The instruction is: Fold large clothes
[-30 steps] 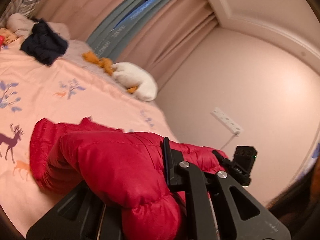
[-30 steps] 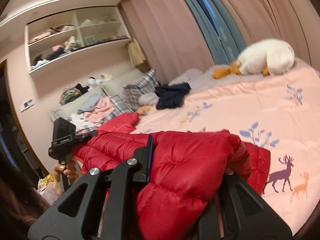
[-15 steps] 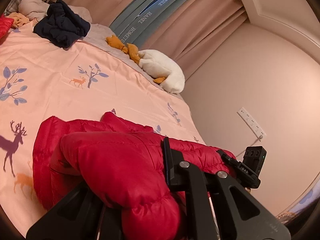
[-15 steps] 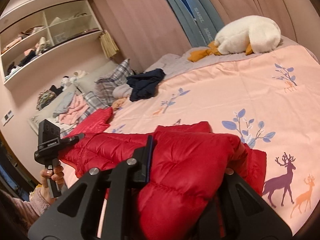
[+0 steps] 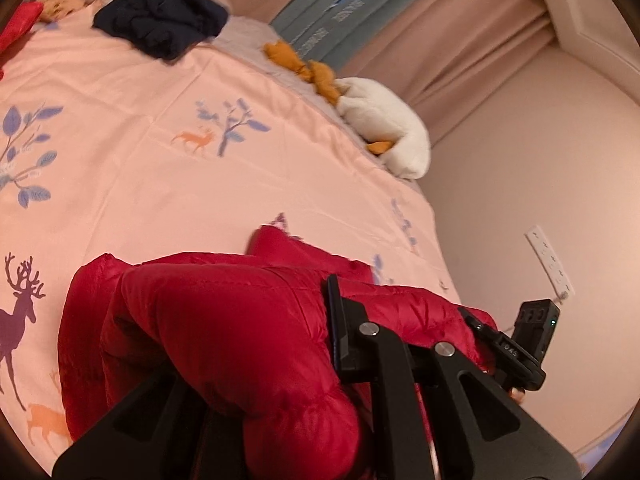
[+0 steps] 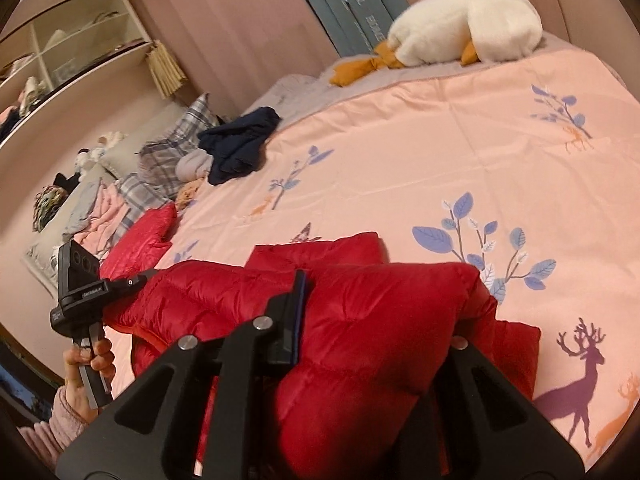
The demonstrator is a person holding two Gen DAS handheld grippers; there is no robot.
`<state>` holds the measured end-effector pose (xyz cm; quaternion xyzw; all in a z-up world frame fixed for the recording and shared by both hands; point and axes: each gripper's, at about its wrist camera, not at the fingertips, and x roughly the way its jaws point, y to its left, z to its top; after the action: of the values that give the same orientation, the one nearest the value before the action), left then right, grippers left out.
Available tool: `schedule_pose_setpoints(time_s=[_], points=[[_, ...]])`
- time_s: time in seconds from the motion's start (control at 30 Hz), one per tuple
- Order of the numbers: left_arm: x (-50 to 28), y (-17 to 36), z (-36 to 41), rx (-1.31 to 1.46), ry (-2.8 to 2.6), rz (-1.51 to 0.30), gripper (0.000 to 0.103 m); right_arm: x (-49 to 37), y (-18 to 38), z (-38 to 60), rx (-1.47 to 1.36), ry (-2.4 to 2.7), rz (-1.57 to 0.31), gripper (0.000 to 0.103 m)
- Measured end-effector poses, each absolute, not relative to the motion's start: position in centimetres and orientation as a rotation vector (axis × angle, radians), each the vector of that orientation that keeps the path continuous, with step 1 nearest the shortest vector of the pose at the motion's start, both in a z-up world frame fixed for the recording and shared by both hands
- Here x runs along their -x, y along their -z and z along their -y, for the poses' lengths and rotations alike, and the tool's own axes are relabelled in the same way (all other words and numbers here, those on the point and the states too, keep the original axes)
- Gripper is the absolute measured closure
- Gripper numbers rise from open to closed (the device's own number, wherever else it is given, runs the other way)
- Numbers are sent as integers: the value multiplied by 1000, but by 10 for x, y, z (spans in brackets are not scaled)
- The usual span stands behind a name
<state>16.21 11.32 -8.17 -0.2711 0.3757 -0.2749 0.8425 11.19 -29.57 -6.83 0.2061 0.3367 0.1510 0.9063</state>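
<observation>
A red puffer jacket (image 5: 224,320) lies bunched on the pink quilt (image 5: 168,184), with one edge lifted and doubled over the rest. My left gripper (image 5: 248,320) is shut on a thick fold of it, and the padding hides the left finger. My right gripper (image 6: 380,308) is shut on another fold of the same jacket (image 6: 360,320) further along the edge. In the right wrist view a hand (image 6: 88,360) holds the left gripper (image 6: 136,280) at the jacket's far left end. A loose red sleeve (image 6: 148,232) trails toward the pillows.
A navy garment (image 6: 236,144) lies crumpled at the head of the quilt. A white goose plush (image 6: 464,24) rests by the curtains. Plaid pillows (image 6: 168,168) and a clothes heap sit at the left, under wall shelves (image 6: 72,52). A power strip (image 5: 550,260) hangs on the wall.
Both grippers have carried the held jacket edge forward over the bed and lower. The cameras now tilt down, so more quilt and less wall shows. Both grips are unchanged.
</observation>
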Motion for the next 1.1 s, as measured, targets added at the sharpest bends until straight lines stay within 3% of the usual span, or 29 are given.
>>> schedule_pose_setpoints(time_s=[1.1], points=[[-220,128,-82,402,405,-918,89,-168,127,311,-572,-243,-846,84]])
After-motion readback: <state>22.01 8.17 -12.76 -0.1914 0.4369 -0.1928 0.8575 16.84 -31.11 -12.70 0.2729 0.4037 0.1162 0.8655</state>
